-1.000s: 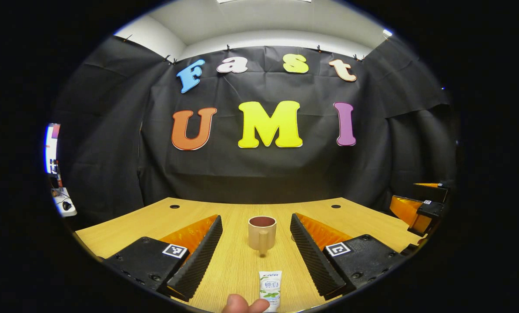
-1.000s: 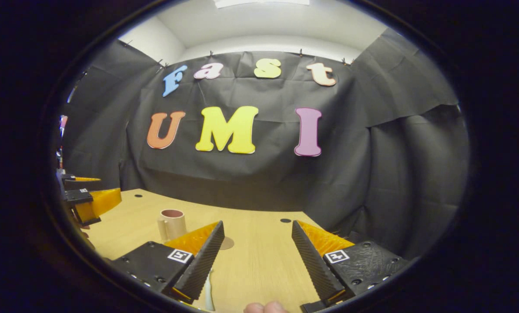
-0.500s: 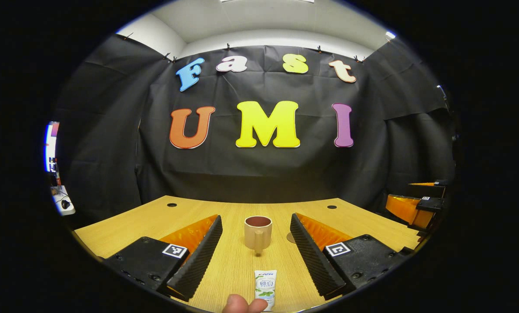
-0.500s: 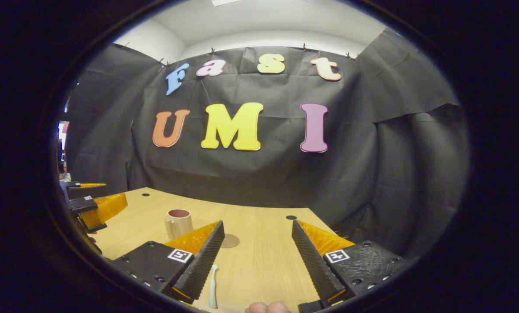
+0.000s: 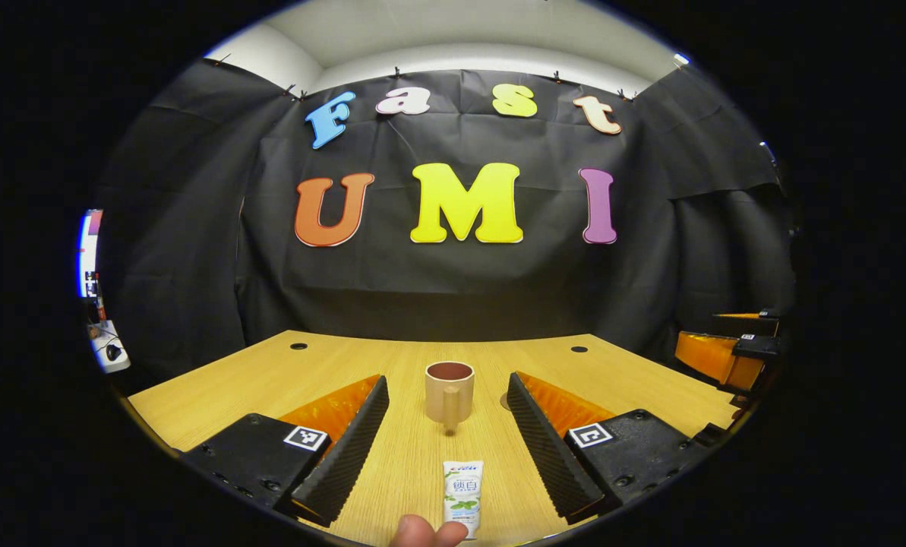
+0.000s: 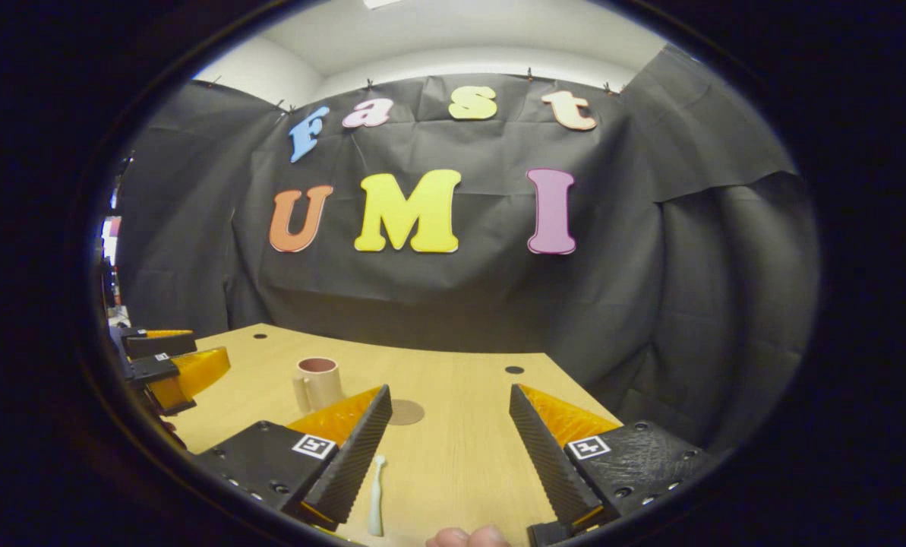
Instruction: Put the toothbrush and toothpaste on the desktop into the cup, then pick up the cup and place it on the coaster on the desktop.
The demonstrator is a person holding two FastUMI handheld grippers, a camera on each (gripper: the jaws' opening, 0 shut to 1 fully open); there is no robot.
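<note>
A beige cup (image 5: 449, 391) with a dark inside stands upright mid-desk, its handle facing the left gripper view; it shows too in the right gripper view (image 6: 318, 383). A white toothpaste tube (image 5: 462, 497) lies flat between and below my left gripper (image 5: 446, 406), which is open and empty. A pale toothbrush (image 6: 377, 494) lies on the desk beside the left finger (image 6: 350, 460) of my right gripper (image 6: 448, 414), also open and empty. A round brown coaster (image 6: 405, 412) lies flat right of the cup (image 5: 505, 399).
The wooden desk (image 5: 270, 376) has two cable holes at the back (image 5: 298, 346) (image 5: 579, 349). Black cloth walls close the back and sides. The other gripper shows at the far right (image 5: 730, 357) and at the far left (image 6: 168, 365). A fingertip (image 5: 422, 532) shows at the bottom.
Both grippers have tilted down slightly and drawn back a little. More of the toothpaste tube and the toothbrush has come into view; neither gripper has changed its opening.
</note>
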